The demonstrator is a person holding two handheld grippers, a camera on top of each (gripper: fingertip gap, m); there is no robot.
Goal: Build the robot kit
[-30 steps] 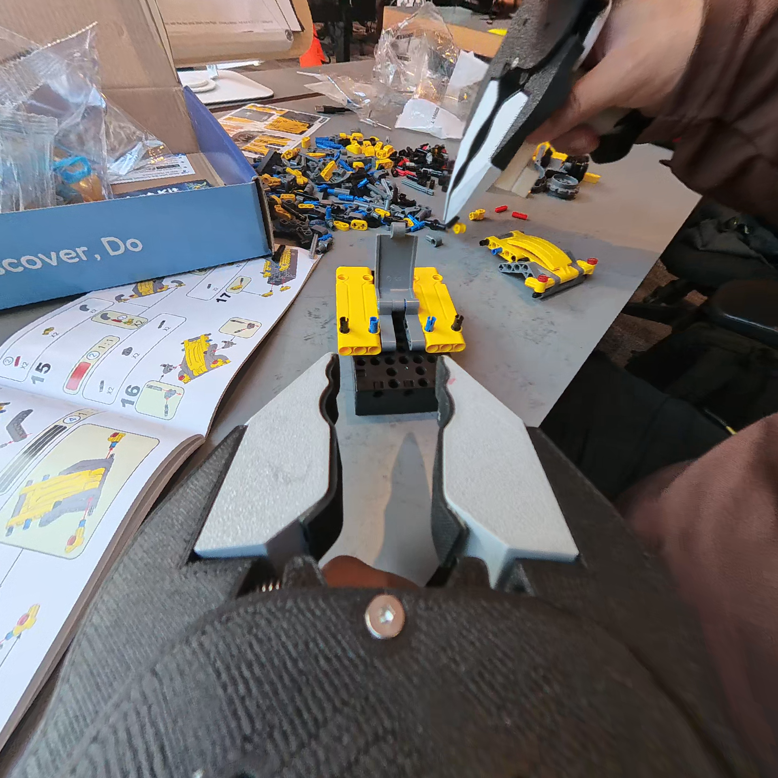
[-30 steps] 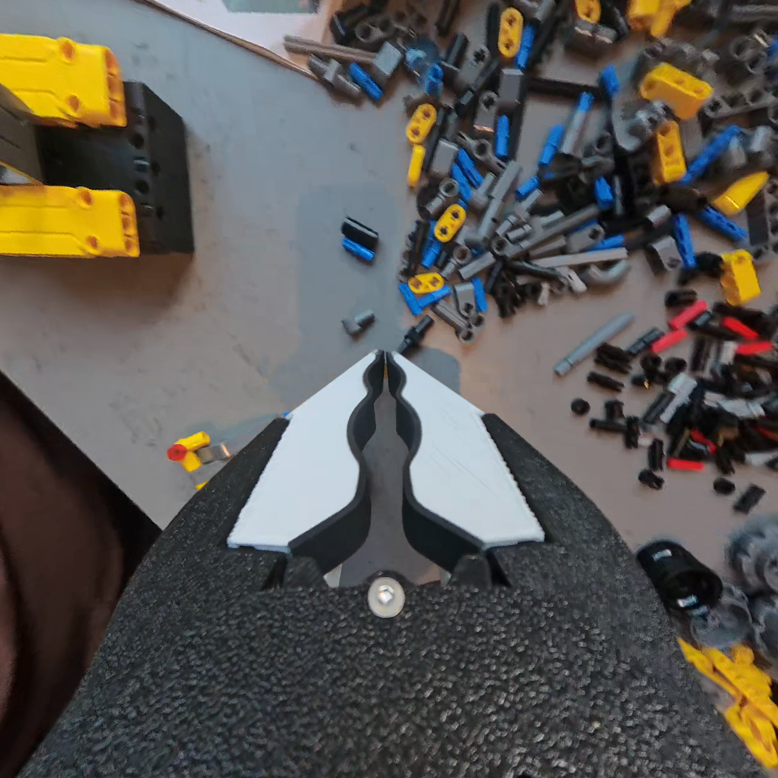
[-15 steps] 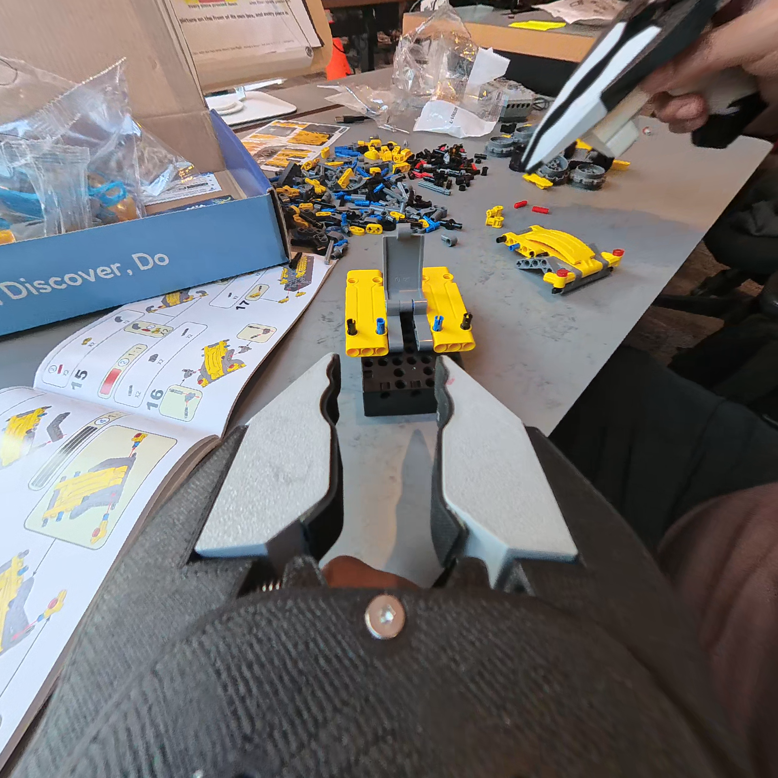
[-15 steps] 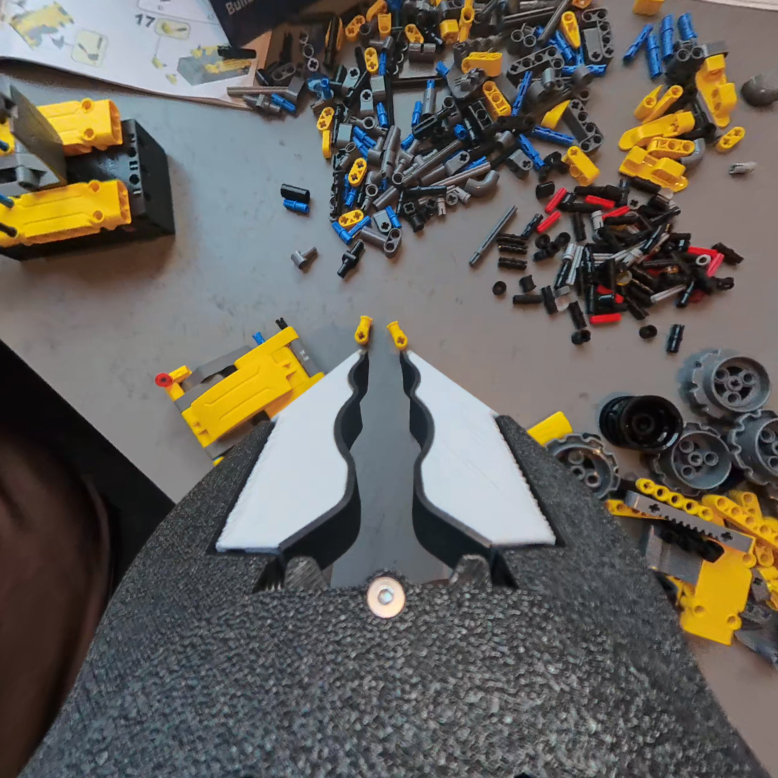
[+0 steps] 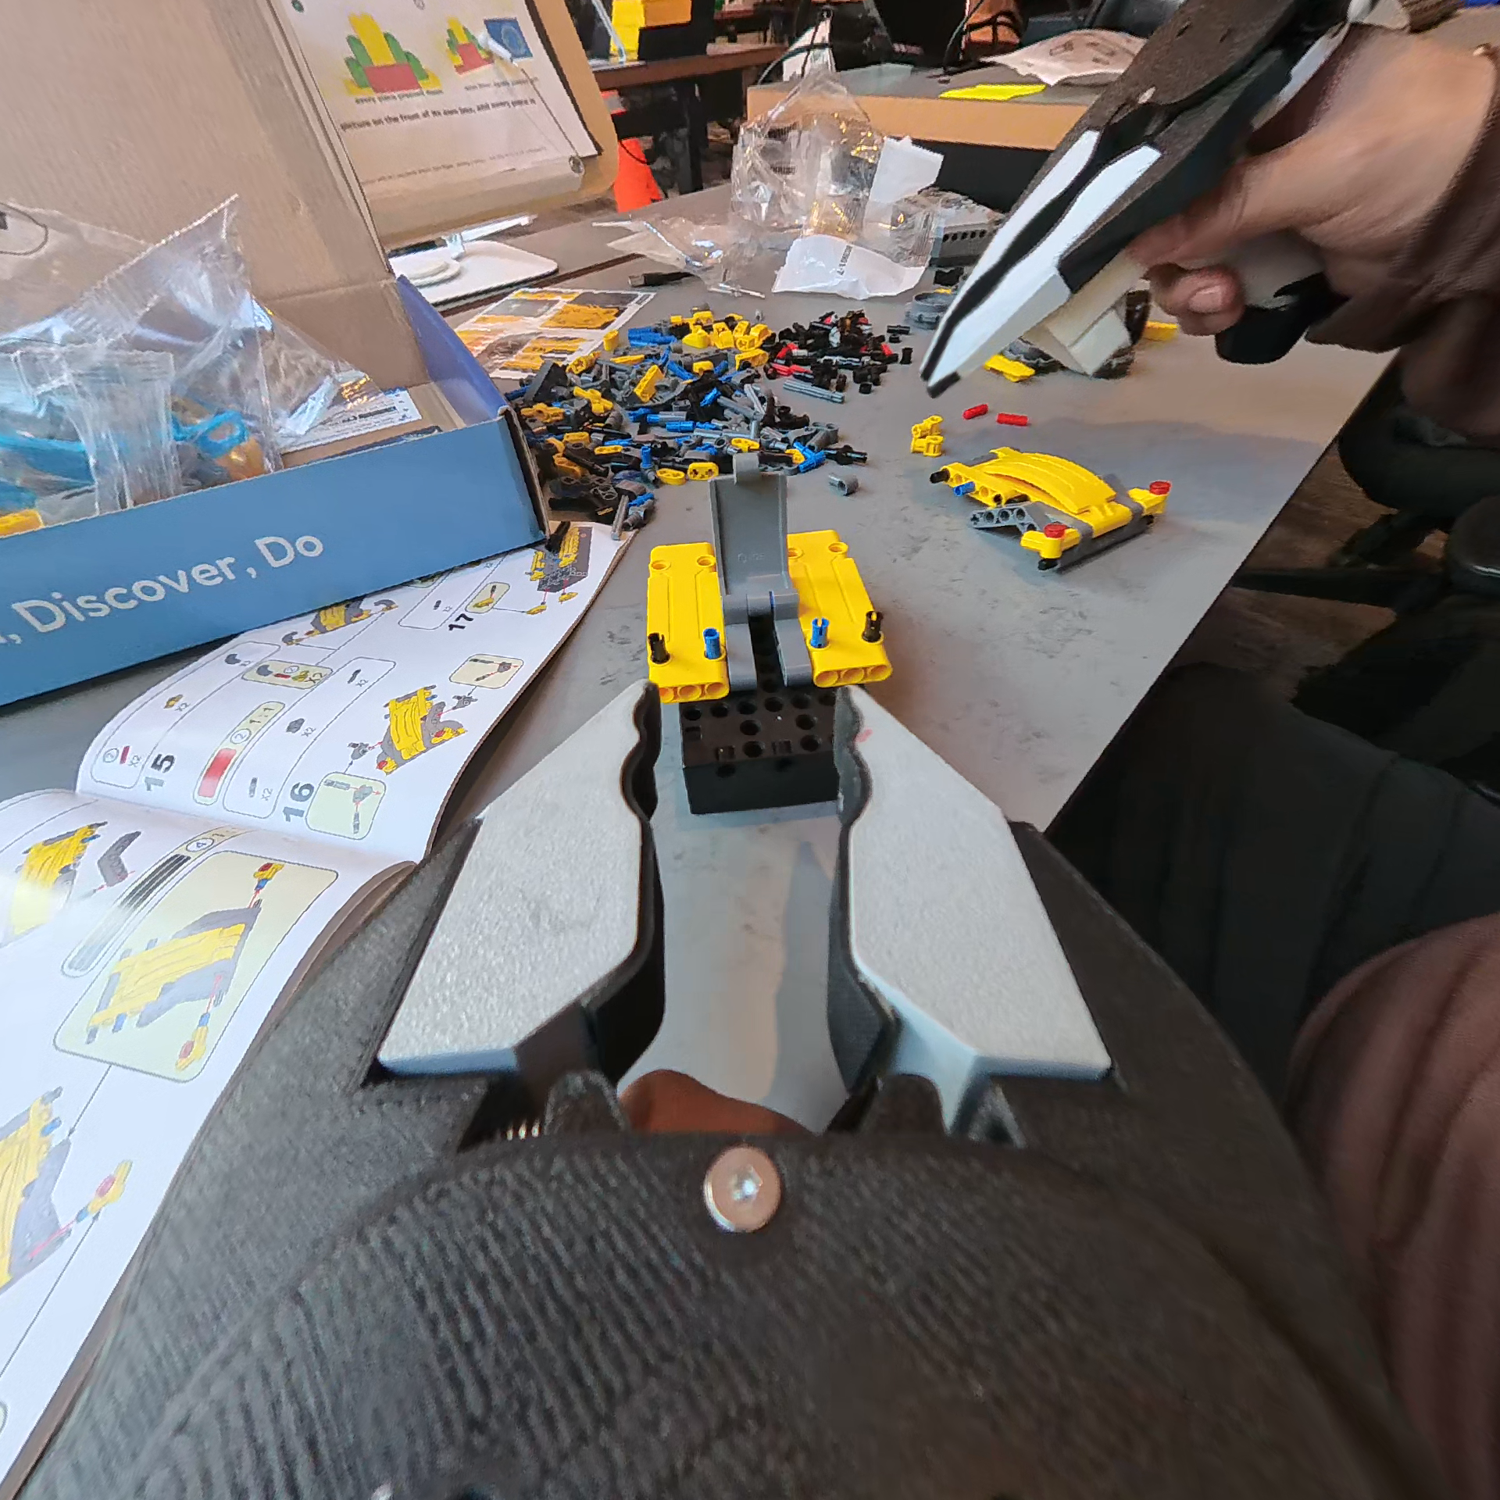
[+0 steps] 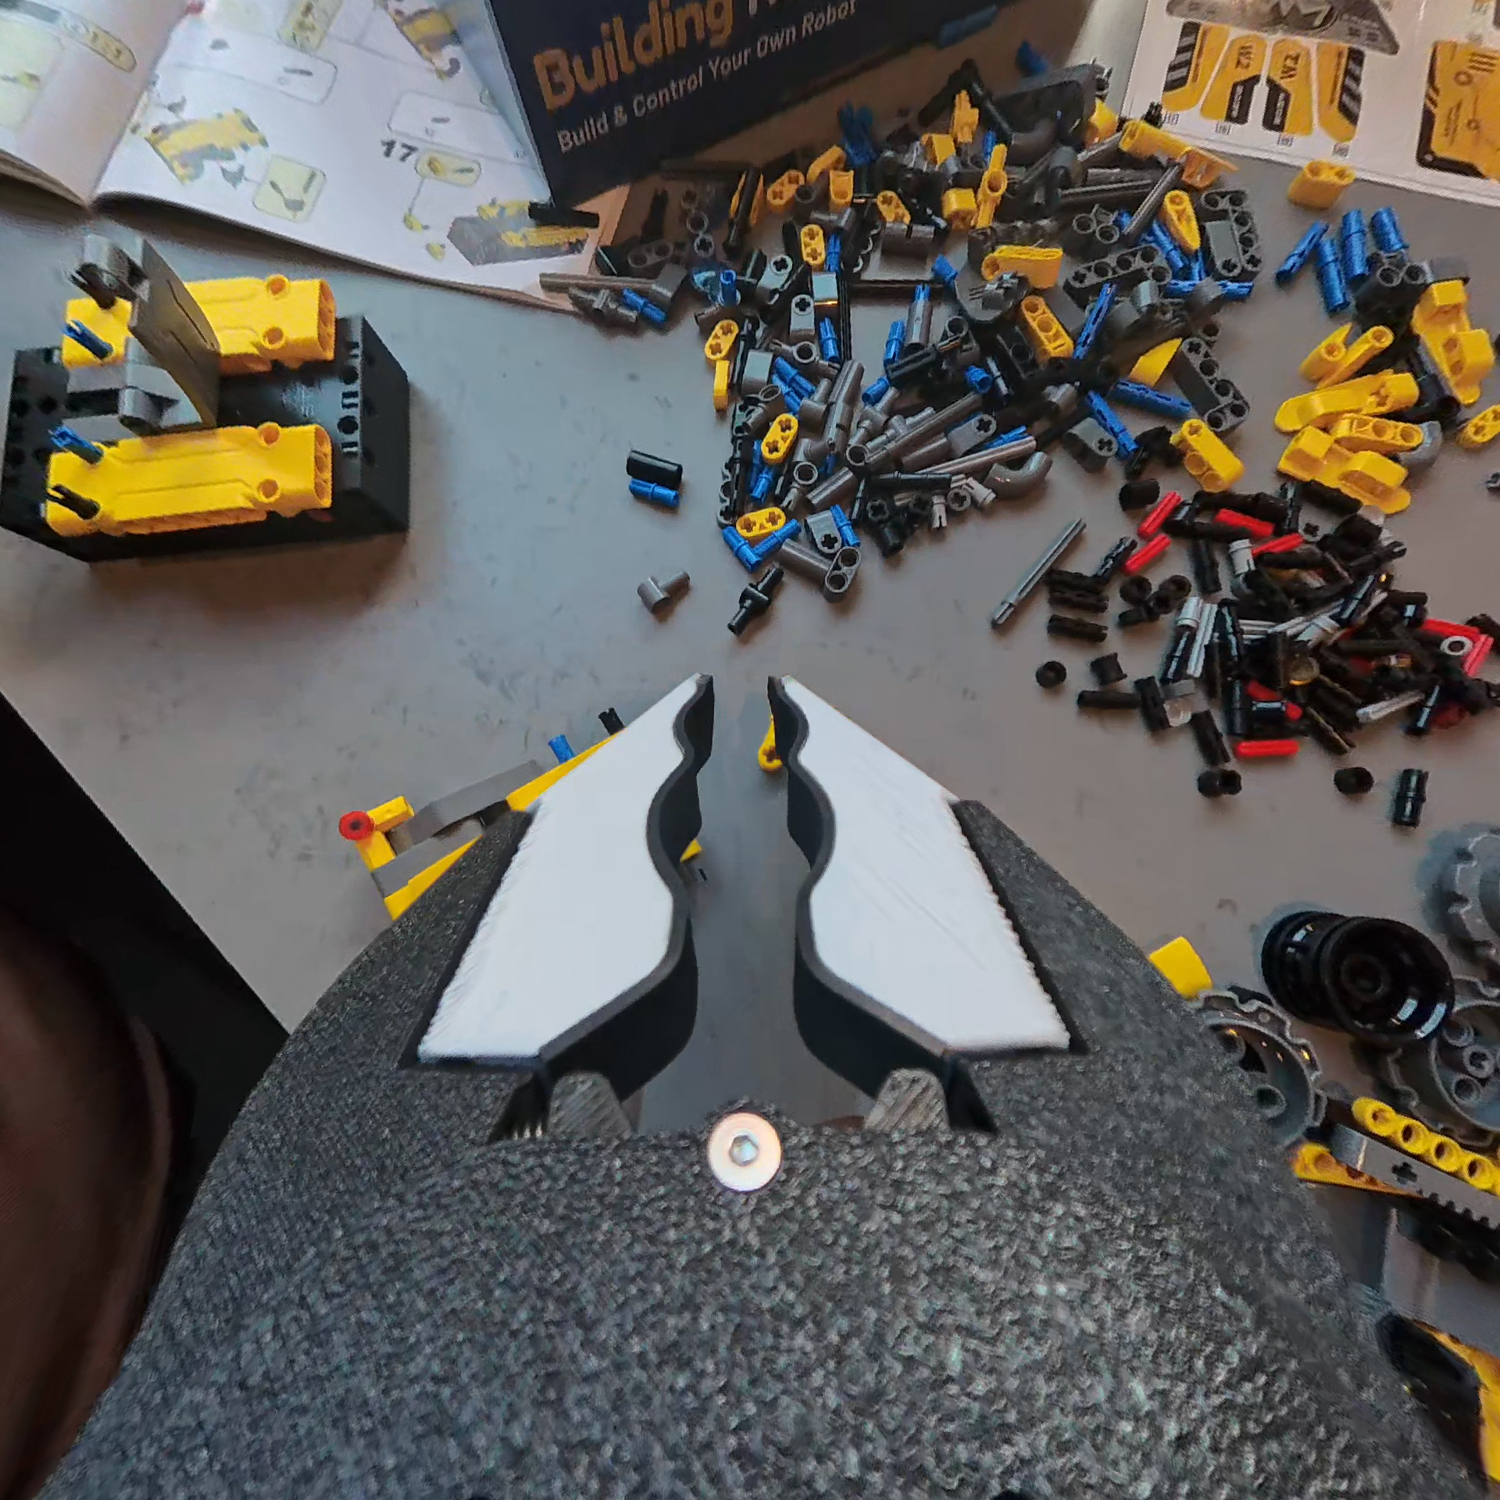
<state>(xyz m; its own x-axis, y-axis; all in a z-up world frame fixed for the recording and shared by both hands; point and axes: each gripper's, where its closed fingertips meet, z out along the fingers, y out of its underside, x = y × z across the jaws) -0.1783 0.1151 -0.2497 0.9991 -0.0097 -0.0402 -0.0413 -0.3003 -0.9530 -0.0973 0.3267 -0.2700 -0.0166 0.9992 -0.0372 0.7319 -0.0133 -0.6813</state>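
My left gripper (image 5: 751, 714) grips the black block (image 5: 759, 751) of the yellow-and-black assembly (image 5: 763, 625) at mid-frame, a finger on each side of it, resting on the grey table (image 5: 1015, 649). My right gripper (image 6: 740, 690) hangs released above the table, its tips slightly apart with nothing between them, a small yellow connector (image 6: 769, 751) just below. The loose parts pile (image 6: 974, 390) fills the upper right; the instruction booklet (image 5: 243, 771) lies at left.

Black textured tool (image 6: 740, 690), white fingers (image 6: 885, 885)
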